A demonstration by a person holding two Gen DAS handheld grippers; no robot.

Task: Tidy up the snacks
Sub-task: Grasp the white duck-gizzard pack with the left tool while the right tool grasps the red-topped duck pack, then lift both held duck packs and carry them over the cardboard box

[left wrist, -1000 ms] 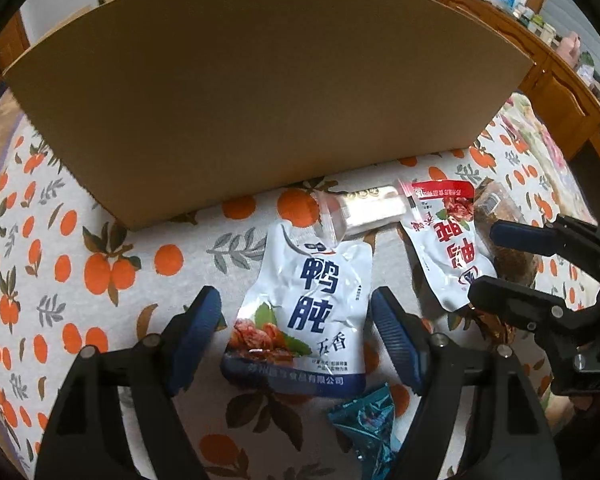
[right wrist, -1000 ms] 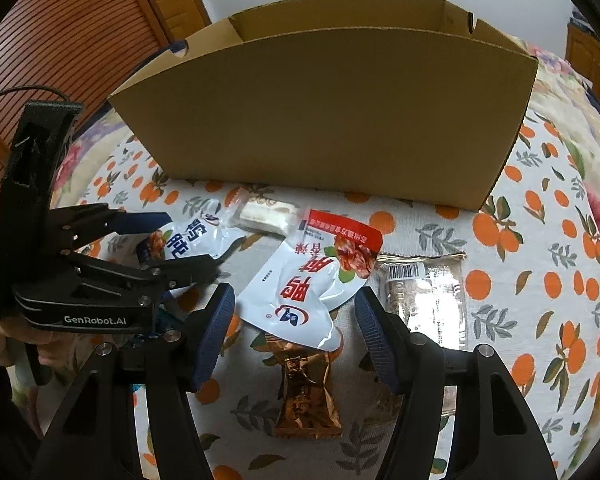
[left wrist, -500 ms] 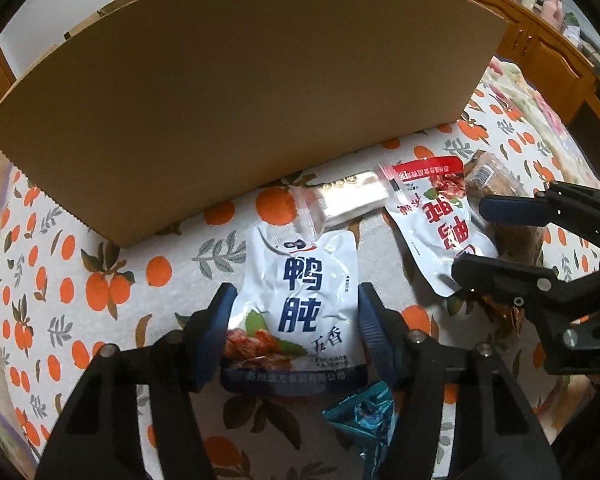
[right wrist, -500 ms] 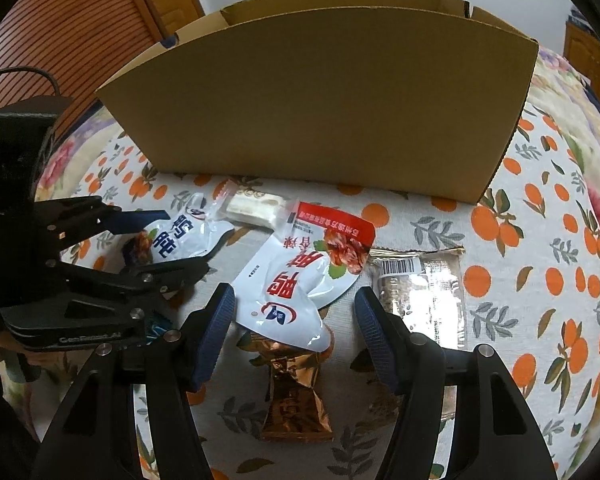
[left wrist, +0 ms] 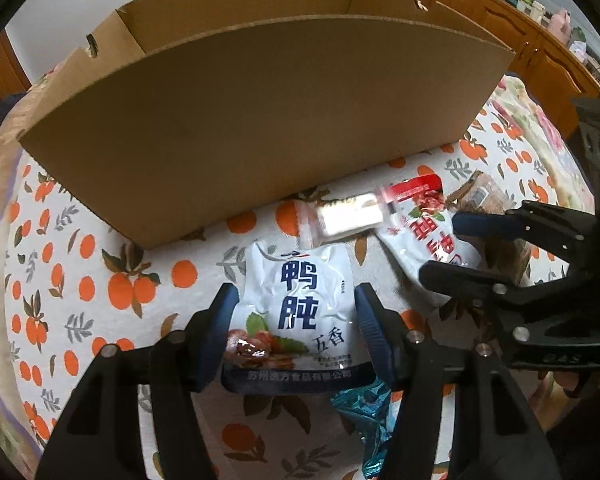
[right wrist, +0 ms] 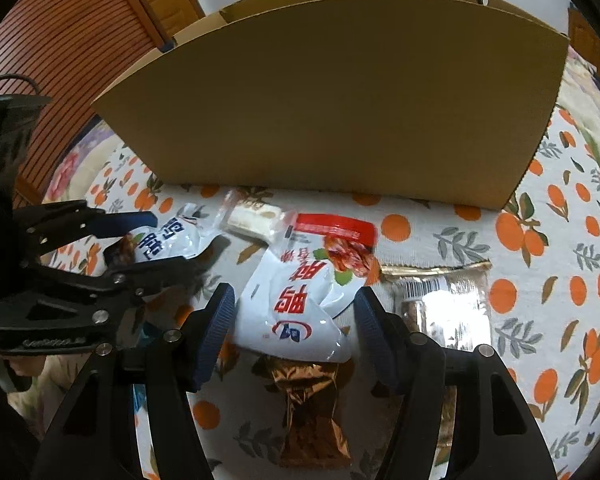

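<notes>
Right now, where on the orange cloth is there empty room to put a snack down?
Bare tablecloth lies left of the blue-lettered pouch, below the cardboard box, and right of the clear packet. It is crowded in the middle: red-topped pouch, white bar, bronze wrapper, both tools.

The teal wrapper (left wrist: 366,412) is half hidden behind the left gripper's right finger. The clear candy packet (left wrist: 348,216), ahead of the fingers, is blurred.

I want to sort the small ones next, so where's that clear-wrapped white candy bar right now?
The candy bar lies on the orange-print cloth just in front of the cardboard box, between the blue-lettered pouch on its left and the red-topped pouch on its right.
</notes>
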